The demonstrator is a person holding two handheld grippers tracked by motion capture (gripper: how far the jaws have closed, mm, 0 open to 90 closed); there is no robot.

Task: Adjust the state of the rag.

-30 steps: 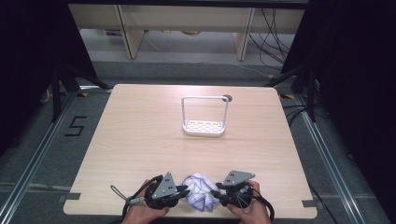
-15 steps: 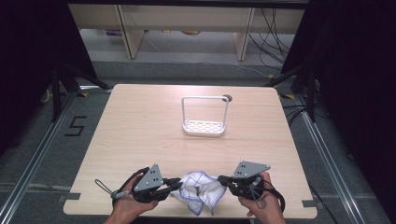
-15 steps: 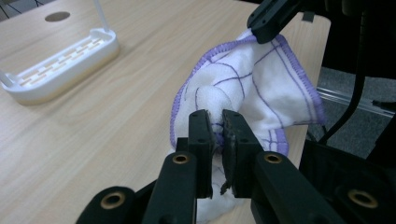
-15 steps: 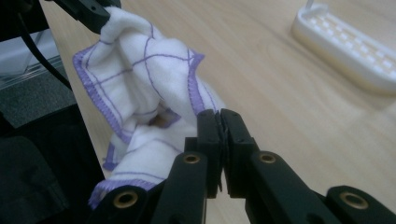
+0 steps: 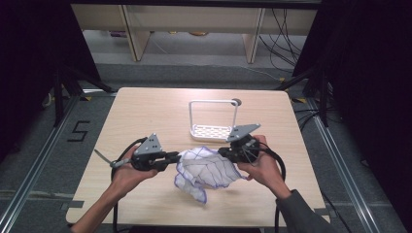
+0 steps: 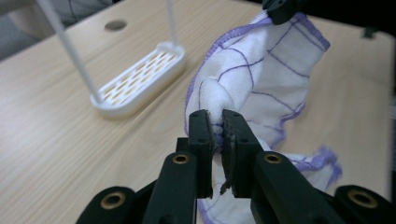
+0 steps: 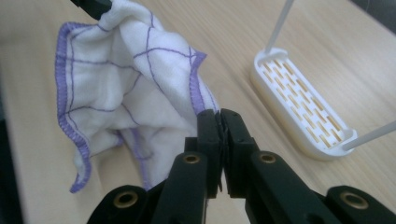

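In the high view I hold the cloth [image 5: 206,170], white with purple grid lines and a purple stitched hem, stretched between my two grippers above the near half of the wooden table [image 5: 145,116]. The left gripper [image 5: 172,158] points rightward and has its jaws closed on the cloth's left edge; the left gripper view [image 6: 217,128] shows the two black jaws pressed together on a bunched fold of the fabric [image 6: 261,79], with a thin strip of cloth visible between them. The right gripper [image 5: 224,151] points leftward and its jaws are closed on the cloth's right upper edge; in the right gripper view [image 7: 219,123] the jaws meet on the hemmed corner [image 7: 116,93], and they have just been closing, with the cloth between them. The cloth hangs slack between the two grips, its lower fold drooping toward the tabletop near the front edge; I cannot tell whether that fold touches the wood. Behind the cloth, near the middle of the table, stands a white slotted rack [image 5: 211,131] with a tall wire handle, just beyond the right gripper and apart from the cloth.
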